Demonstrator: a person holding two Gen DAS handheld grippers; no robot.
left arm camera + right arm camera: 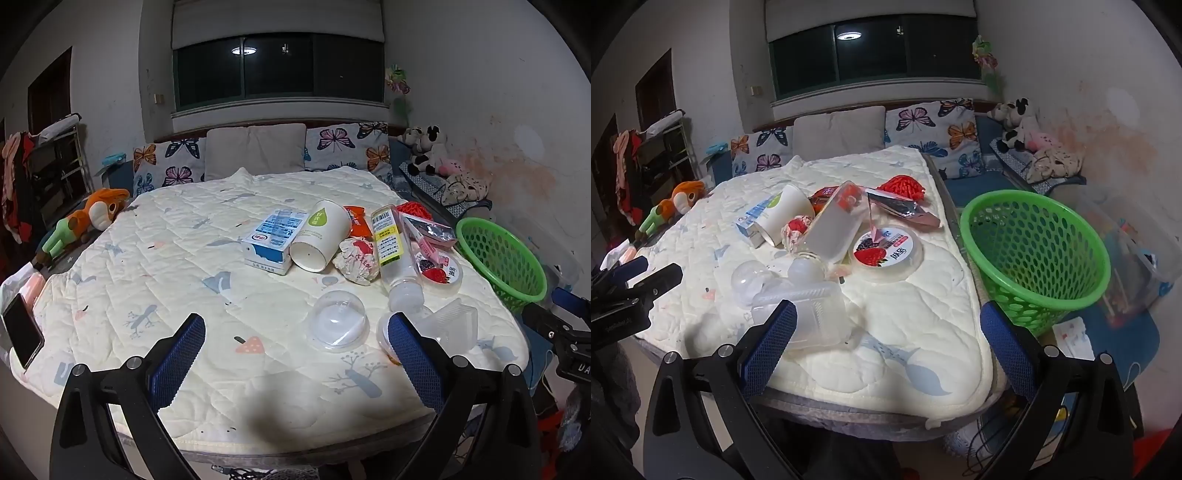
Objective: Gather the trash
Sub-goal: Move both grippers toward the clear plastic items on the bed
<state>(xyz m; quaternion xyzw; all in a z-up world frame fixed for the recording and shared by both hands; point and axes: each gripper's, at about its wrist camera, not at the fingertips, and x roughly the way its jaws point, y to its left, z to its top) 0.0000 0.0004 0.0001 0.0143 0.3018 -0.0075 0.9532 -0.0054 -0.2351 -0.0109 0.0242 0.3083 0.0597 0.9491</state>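
A heap of trash lies on a quilt-covered table (184, 266): a blue milk carton (275, 240), a white paper cup (320, 236) on its side, a crumpled wrapper (356, 260), a clear plastic bottle (393, 251), a yogurt tub lid with strawberries (886, 251), a clear dome lid (338, 321) and a clear plastic box (809, 314). A green mesh basket (1034, 251) stands right of the table. My left gripper (295, 350) is open and empty above the near table edge. My right gripper (886, 343) is open and empty, its left finger just in front of the clear box.
A phone (22, 334) lies at the table's left edge. Butterfly pillows (170, 162) and plush toys (424, 151) line the back. An orange plush toy (92, 218) lies at the left. A clear storage bin (1137, 251) sits right of the basket.
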